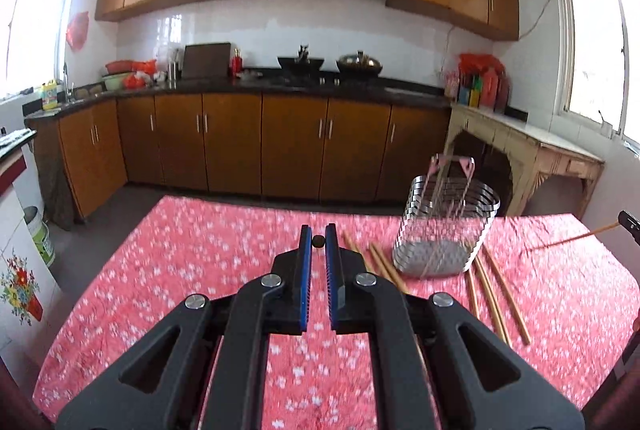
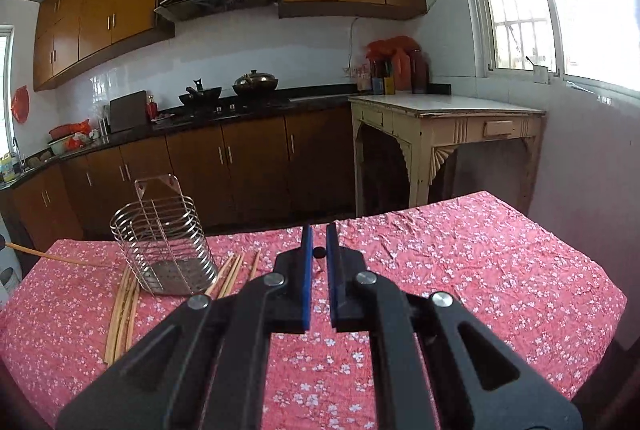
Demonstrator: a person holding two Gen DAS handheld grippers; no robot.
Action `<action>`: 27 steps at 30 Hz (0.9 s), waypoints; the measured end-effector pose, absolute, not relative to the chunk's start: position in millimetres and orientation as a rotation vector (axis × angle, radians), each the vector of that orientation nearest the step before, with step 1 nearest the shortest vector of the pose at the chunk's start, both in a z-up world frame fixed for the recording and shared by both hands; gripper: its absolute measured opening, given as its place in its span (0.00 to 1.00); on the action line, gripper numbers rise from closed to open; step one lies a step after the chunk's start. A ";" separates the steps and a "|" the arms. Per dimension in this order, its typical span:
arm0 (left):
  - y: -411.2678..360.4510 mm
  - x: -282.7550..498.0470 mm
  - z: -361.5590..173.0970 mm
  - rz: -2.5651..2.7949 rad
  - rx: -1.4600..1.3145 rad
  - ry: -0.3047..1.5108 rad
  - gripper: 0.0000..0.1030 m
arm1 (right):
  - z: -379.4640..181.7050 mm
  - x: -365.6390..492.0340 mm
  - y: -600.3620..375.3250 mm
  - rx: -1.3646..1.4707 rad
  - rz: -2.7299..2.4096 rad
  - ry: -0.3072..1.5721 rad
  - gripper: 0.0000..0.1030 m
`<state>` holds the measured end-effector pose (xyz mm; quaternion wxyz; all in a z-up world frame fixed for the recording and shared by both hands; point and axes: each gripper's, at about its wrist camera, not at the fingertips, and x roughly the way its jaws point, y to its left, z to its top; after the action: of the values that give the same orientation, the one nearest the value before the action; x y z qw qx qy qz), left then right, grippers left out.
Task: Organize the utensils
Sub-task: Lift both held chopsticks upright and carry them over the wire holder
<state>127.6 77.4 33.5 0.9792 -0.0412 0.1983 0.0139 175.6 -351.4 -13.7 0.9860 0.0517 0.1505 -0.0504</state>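
Clamping left gripper [image 1: 319, 235]: jaws drawn almost together on a chopstick [image 2: 60, 255] that projects forward, its end showing as a dark dot between the pads.
Right gripper [image 2: 319, 235]: likewise closed on a second chopstick [image 1: 580, 236].
Loose chopsticks [image 1: 506, 294]: flat on the tablecloth [image 1: 200, 270], on both sides of the wire basket [image 1: 446, 226], some touching its base.
Handling: light, stiff, thin and smooth — apt to pivot or slip in the pads; an end hold looks best for steering the free tip.
Basket: light wirework, nothing seen inside; a poke at the rim could tip it.
Room: cloth bare ahead of both grippers — table edges well apart from the basket.
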 end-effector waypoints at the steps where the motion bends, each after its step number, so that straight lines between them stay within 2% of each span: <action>1: 77.0 130.5 36.8 0.026 -0.086 0.393 0.06 | -8.9 178.3 -350.5 0.100 -0.099 0.289 0.07; 14: 78.8 157.4 77.9 0.039 -0.113 0.320 0.06 | 40.0 212.9 -355.5 0.155 -0.057 0.233 0.07; 27: 68.2 154.1 105.3 -0.004 -0.105 0.289 0.06 | 75.1 202.3 -338.0 0.138 0.008 0.196 0.07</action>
<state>154.1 68.2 105.3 0.9882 -0.0521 0.1440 -0.0020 202.3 -338.0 75.1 0.9928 0.0686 0.0976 0.0041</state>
